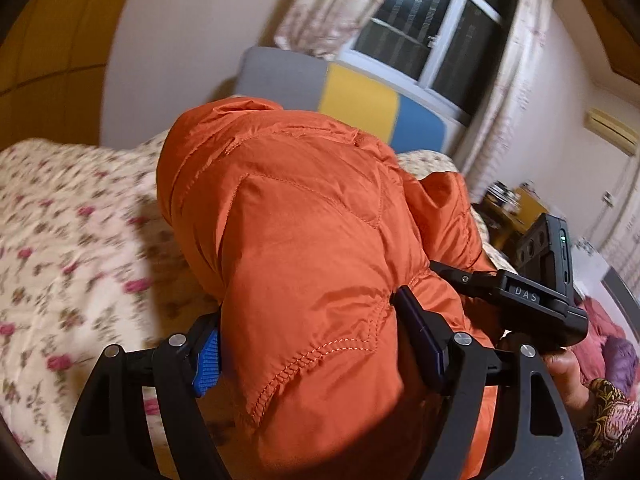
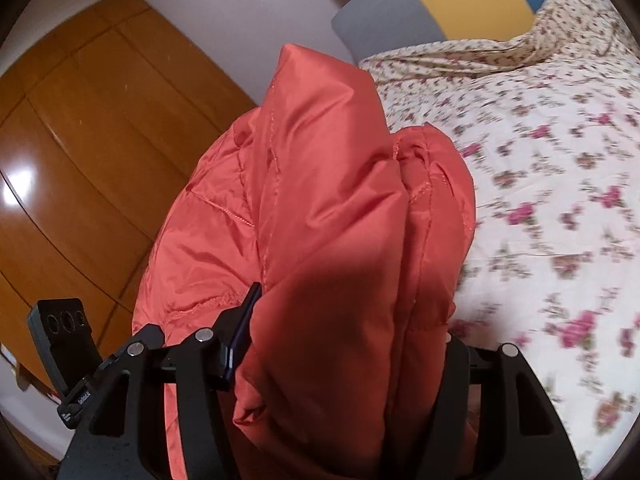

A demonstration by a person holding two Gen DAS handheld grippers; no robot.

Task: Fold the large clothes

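Observation:
An orange quilted puffer jacket [image 1: 296,240] is bunched up and held above a bed with a floral cover [image 1: 60,240]. My left gripper [image 1: 308,344] is shut on a thick fold of the jacket, between its blue-padded fingers [image 1: 206,364]. My right gripper [image 2: 340,332] is shut on another thick fold of the same jacket [image 2: 328,208], which fills the middle of the right wrist view and hides the right finger. The other gripper's black body [image 1: 532,292] shows at the right of the left wrist view, close beside the jacket. The floral bed cover [image 2: 552,200] lies to the right.
A headboard with grey, yellow and blue panels [image 1: 360,92] stands at the bed's far end under a dark window [image 1: 432,32] with curtains. A wooden wardrobe [image 2: 80,152] stands on the left of the right wrist view. A small cluttered table [image 1: 508,204] and purple cloth [image 1: 616,356] are at the right.

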